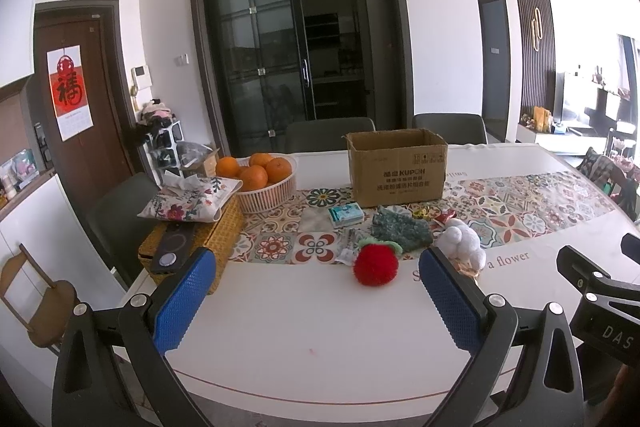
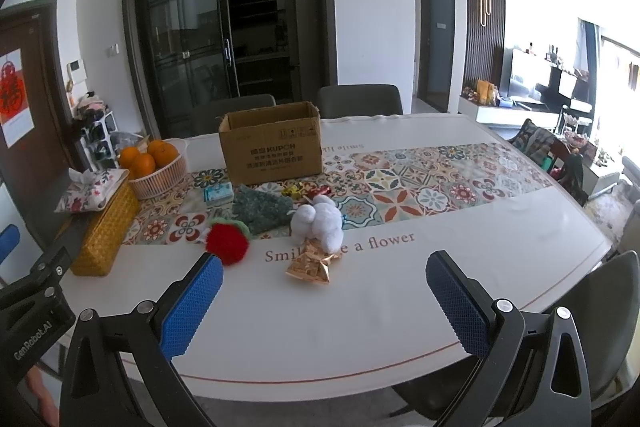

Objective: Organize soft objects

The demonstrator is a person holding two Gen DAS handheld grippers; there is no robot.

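Over the near edge of the table (image 1: 304, 347), the left gripper (image 1: 316, 291) is hanging with its blue pads spread wide and nothing between them, and the right gripper (image 2: 324, 291) is doing the same, wide open and empty. Just beyond them, the fuzzy red strawberry plush (image 1: 376, 263) is sitting on the white part by the patterned runner (image 2: 420, 183), the white bunny plush (image 2: 320, 223) is lying beside it, touching a gold wrapper (image 2: 310, 265), and a green knitted cloth (image 1: 400, 229) is sitting behind both. Further back, toward the far edge, the open cardboard box (image 1: 396, 167) is standing upright, with a basket of oranges (image 1: 264, 183) off toward the left edge.
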